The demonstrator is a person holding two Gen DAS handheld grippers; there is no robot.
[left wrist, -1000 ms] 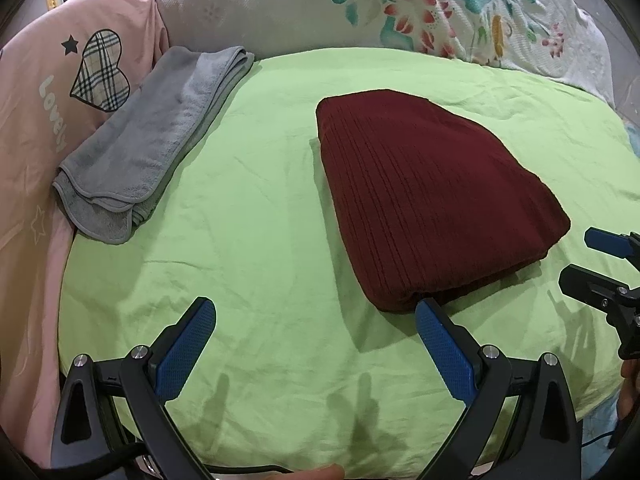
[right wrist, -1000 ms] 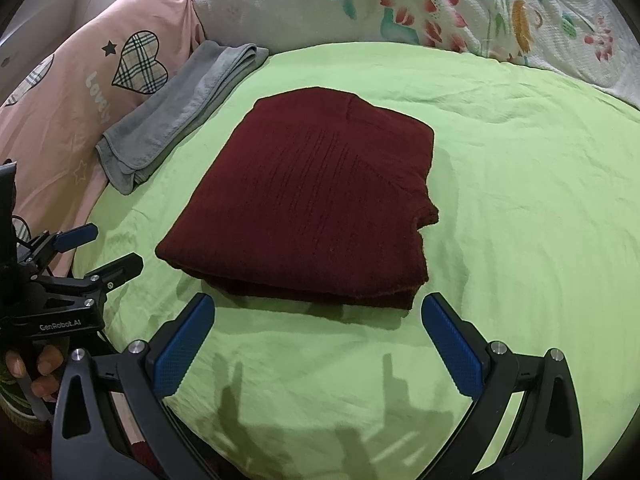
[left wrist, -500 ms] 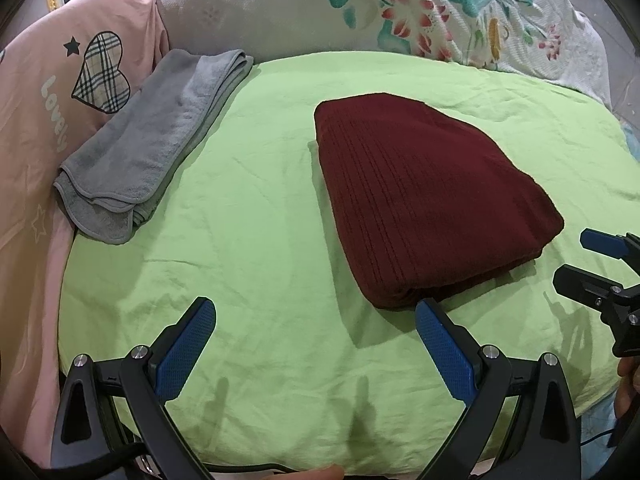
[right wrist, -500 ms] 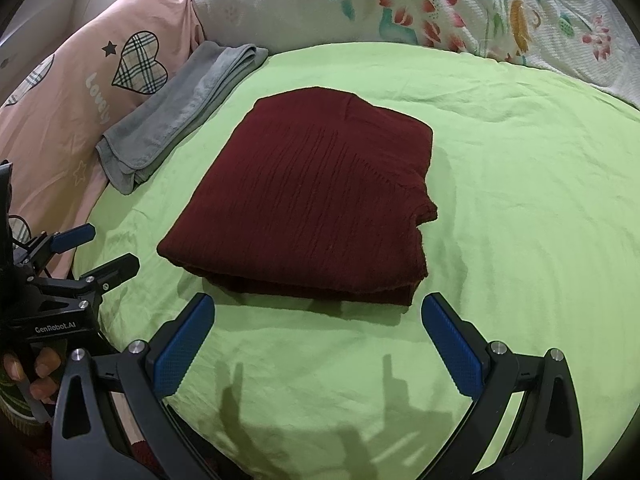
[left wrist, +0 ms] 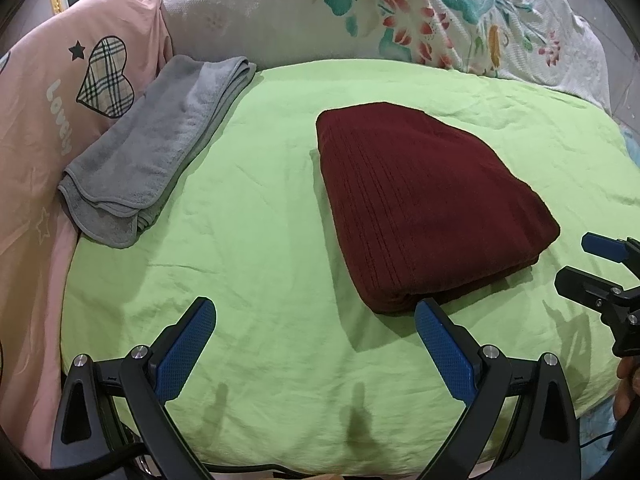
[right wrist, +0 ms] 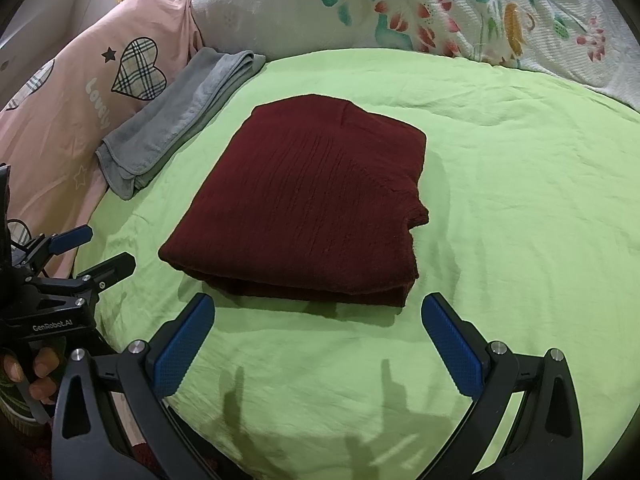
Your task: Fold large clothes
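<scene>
While both my tongs hang spread and empty above the near edge of the bed, the stock reads as follows.

Item: dark red ribbed knit garment [left wrist: 424, 208], folded into a thick squarish bundle, lying flat at mid-bed on the light green bed sheet [left wrist: 248, 240]. From the left tongs [left wrist: 316, 344] it sits at about 1 o'clock; from the right tongs [right wrist: 318, 338] at 12 o'clock, just beyond the tips.

Item: grey terry towel [left wrist: 160, 148], folded, at 10 o'clock, well apart from the garment and leaning on the pink heart-print pillow [left wrist: 52, 92].

Item: white floral quilted cover [right wrist: 440, 4], bunched along the far side, 12 to 2 o'clock.

Condition: the fold looks finished, though in the right wrist view the right-hand layers sit stepped, not flush.

Handling note, my judgement: the step in hand is to square the bundle or lift it aside. I would slide one tong low under the near folded edge, pinch all layers together, and support both near corners evenly, since thick knit sags and slips open if only the top layer is caught.
</scene>
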